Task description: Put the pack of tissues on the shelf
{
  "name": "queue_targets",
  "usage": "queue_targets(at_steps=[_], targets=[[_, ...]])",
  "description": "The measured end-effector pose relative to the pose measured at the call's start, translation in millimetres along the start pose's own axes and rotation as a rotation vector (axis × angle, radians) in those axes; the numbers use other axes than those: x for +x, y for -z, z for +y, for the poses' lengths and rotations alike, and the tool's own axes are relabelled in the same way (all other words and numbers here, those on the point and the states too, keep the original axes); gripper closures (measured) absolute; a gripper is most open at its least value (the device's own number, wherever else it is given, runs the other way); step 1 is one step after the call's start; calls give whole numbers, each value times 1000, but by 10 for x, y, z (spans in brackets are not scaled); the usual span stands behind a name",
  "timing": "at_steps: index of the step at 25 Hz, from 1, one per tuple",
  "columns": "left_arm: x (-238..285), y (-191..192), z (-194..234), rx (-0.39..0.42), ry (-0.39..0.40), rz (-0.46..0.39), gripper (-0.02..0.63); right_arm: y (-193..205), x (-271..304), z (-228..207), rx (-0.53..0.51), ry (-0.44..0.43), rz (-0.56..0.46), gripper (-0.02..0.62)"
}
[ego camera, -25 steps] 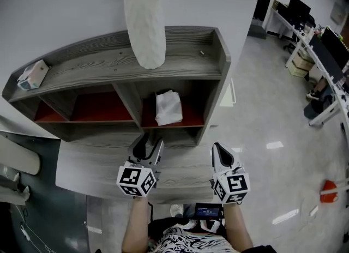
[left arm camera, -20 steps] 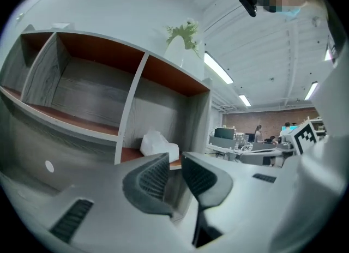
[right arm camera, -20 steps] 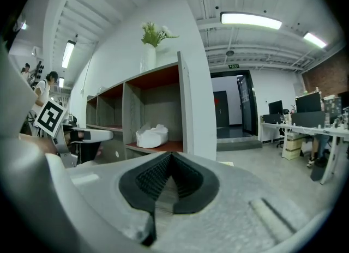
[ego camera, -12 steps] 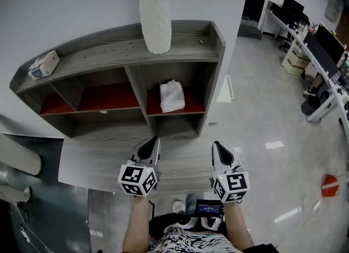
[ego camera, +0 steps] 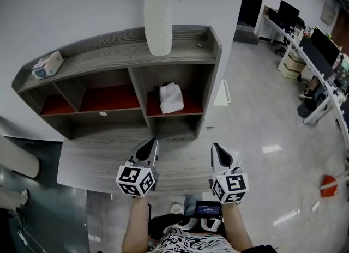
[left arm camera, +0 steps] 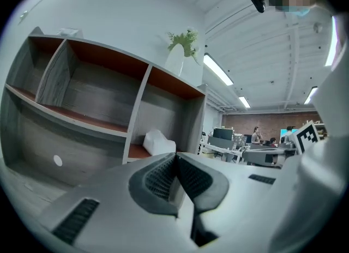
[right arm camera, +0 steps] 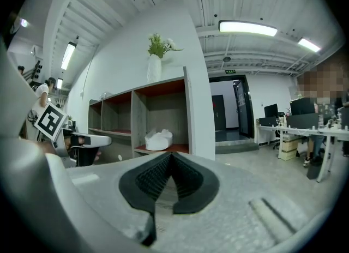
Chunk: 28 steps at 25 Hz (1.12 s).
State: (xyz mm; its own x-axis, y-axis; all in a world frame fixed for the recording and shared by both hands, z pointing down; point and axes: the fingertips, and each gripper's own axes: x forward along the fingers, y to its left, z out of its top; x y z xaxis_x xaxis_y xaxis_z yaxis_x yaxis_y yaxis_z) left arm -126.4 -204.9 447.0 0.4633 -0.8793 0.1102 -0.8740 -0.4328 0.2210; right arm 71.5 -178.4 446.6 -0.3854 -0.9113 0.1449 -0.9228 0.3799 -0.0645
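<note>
Placement looks done: pack of tissues (ego camera: 171, 97) lies in the shelf's (ego camera: 109, 58) right red-floored compartment, my left gripper (ego camera: 153, 142) and right gripper (ego camera: 215, 146) both pressed together, empty, near the grey ledge (ego camera: 87, 164); next, I judge, just retreat.

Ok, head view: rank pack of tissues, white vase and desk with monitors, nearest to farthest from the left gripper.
1. pack of tissues, in the right compartment of the shelf.
2. white vase, on the shelf top.
3. desk with monitors, far right.
</note>
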Motion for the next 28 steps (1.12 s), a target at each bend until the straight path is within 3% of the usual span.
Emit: queue_targets(at_steps=[28], targets=[[129, -48, -66, -32, 43, -8, 598, -50, 17, -52, 15, -5, 3, 594]])
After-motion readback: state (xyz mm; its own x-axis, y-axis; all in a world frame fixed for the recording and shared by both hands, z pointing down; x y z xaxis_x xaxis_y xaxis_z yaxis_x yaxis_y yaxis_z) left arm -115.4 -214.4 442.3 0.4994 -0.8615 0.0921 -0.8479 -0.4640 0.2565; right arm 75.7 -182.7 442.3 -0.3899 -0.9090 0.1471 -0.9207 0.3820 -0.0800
